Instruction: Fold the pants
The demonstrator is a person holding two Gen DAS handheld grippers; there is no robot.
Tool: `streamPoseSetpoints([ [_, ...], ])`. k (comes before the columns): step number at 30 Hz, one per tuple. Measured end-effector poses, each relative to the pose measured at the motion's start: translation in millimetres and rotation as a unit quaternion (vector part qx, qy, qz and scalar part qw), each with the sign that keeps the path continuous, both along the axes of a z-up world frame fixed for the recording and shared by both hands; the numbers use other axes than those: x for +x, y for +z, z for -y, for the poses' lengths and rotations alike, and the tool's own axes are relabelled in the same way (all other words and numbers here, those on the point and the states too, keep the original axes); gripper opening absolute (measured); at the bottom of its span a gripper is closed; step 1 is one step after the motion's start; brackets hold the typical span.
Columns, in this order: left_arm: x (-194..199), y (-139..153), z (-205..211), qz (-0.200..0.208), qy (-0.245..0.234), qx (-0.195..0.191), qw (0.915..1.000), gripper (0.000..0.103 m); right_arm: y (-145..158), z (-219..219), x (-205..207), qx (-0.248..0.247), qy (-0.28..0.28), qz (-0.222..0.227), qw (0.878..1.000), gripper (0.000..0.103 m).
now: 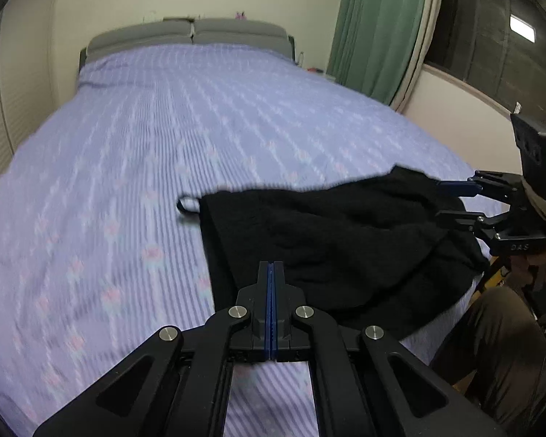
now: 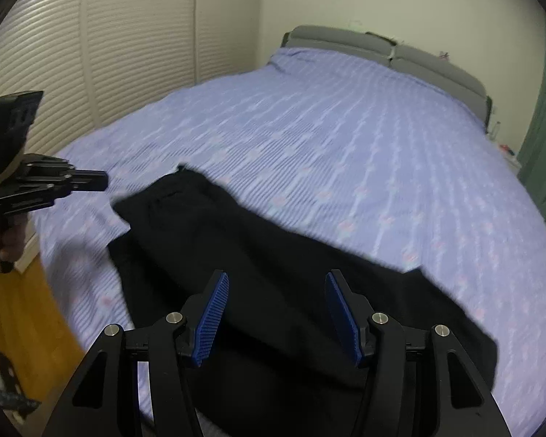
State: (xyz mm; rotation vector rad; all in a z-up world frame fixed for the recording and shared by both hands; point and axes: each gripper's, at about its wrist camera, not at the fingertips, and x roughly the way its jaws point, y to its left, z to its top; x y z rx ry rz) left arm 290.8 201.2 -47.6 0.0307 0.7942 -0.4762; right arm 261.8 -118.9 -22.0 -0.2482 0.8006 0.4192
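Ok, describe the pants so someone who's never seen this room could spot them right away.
Start at the big bed with the lavender striped cover, grey headboard at the far end. At the near edge, away from the headboard, lies a rumpled heap of cloth: the pants. They are the only black thing on the pale cover, and the right gripper hovers over them, fingers apart.
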Motion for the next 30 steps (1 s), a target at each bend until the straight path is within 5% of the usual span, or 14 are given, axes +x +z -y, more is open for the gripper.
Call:
streamPoseSetpoints([
  [5,-17.6,-18.8,-2.7,-0.005,0.009,-0.012,0.9999,0.003,-18.7,-16.3,-11.6,-0.008,0.012,-0.016,1.000,0.056],
  [8,-19.2,-26.3,-4.3,-0.008,0.018,-0.022,0.9996,0.033,-27.7,-22.0,-17.3,-0.014,0.018,-0.014,1.000,0.056],
  [9,-18.8,-28.4,-3.9,-0.009,0.020,-0.026,0.9994,0.050,-30.4,-23.5,-18.4,-0.017,0.018,-0.013,1.000,0.056],
  [11,-17.4,-32.4,-3.7,-0.012,0.025,-0.040,0.9988,0.059,-35.8,-24.7,-19.2,-0.020,0.017,-0.015,1.000,0.056],
  [21,2.3,-58.1,1.5,-0.035,0.046,-0.061,0.9964,0.052,-50.7,-16.2,-21.6,-0.008,0.005,-0.030,0.999,0.056],
  [27,8.8,-59.3,-8.0,-0.037,0.061,-0.106,0.9918,0.017,-55.9,-12.9,-18.1,-0.001,-0.008,-0.035,0.999,0.056],
  [30,6.8,-54.4,-12.8,-0.037,0.064,-0.109,0.9914,0.011,-57.8,-11.1,-17.9,0.003,-0.014,-0.039,0.999,0.056],
])
